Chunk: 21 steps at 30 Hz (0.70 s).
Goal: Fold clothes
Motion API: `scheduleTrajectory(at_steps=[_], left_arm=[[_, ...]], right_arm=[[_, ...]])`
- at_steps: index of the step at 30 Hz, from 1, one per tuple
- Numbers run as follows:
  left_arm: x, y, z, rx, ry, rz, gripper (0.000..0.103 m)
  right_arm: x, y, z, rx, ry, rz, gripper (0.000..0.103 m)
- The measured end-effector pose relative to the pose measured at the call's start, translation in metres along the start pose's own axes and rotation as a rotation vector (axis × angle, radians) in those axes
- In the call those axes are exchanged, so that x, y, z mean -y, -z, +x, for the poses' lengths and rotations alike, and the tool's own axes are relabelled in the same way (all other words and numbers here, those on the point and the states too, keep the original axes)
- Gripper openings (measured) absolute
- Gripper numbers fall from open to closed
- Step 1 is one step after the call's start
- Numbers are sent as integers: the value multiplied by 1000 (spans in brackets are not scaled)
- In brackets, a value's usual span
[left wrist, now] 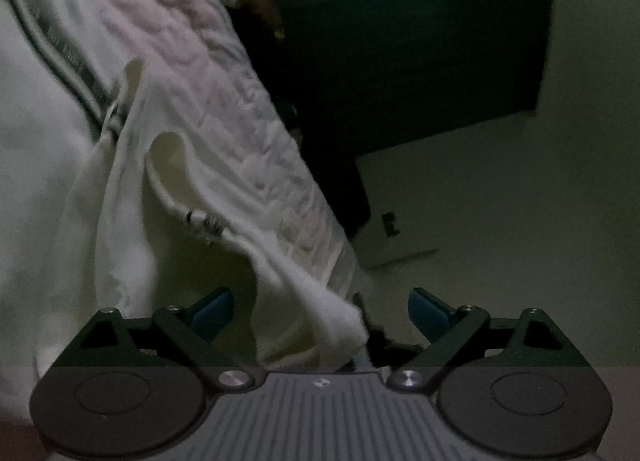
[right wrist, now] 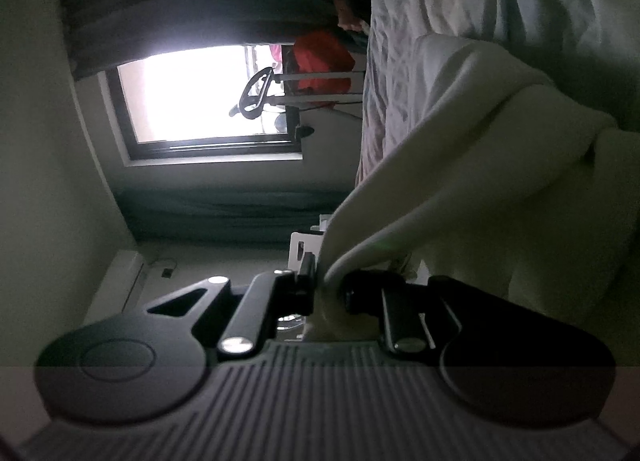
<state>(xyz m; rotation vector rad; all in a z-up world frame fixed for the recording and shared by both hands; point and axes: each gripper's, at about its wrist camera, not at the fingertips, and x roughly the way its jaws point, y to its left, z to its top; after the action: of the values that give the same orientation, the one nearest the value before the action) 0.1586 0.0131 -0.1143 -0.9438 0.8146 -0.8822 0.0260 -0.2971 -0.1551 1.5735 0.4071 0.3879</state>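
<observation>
Your right gripper (right wrist: 326, 285) pinches the white garment (right wrist: 460, 149) low in the middle of its frame, and your left gripper (left wrist: 320, 313) gapes wide with a fold between, so squeeze before lifting over the bed (left wrist: 208, 73).

Both fisheye views are dim, grainy and greenish, with black corners and bent edges. In the right wrist view, a window (right wrist: 208, 97) glares white, the only bright light source, blown out. The left wrist view is soft and slightly blurred; a white garment (left wrist: 120, 181) looks grey.
</observation>
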Motion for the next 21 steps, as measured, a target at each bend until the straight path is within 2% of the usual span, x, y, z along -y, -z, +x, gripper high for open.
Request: scheduleTrajectory(at_steps=[3, 8, 10, 12, 16, 18, 21], left_arm=[[-1, 7, 10, -19, -13, 26, 95], [11, 18, 16, -16, -23, 151, 95], [14, 25, 19, -26, -66, 209, 86], [17, 34, 21, -36, -118, 251, 67], [24, 42, 21, -50, -189, 335, 49], [26, 42, 12, -56, -215, 317, 38], [25, 35, 6, -62, -254, 277, 28]], right_arm=[[1, 0, 0, -1, -6, 1, 17], [4, 1, 2, -4, 7, 7, 17], [4, 1, 2, -4, 10, 4, 17], [5, 1, 2, -2, 14, -2, 17], [2, -1, 4, 6, 41, -35, 17], [-3, -2, 7, -2, 58, -91, 17], [-9, -2, 12, -15, 107, -172, 17]])
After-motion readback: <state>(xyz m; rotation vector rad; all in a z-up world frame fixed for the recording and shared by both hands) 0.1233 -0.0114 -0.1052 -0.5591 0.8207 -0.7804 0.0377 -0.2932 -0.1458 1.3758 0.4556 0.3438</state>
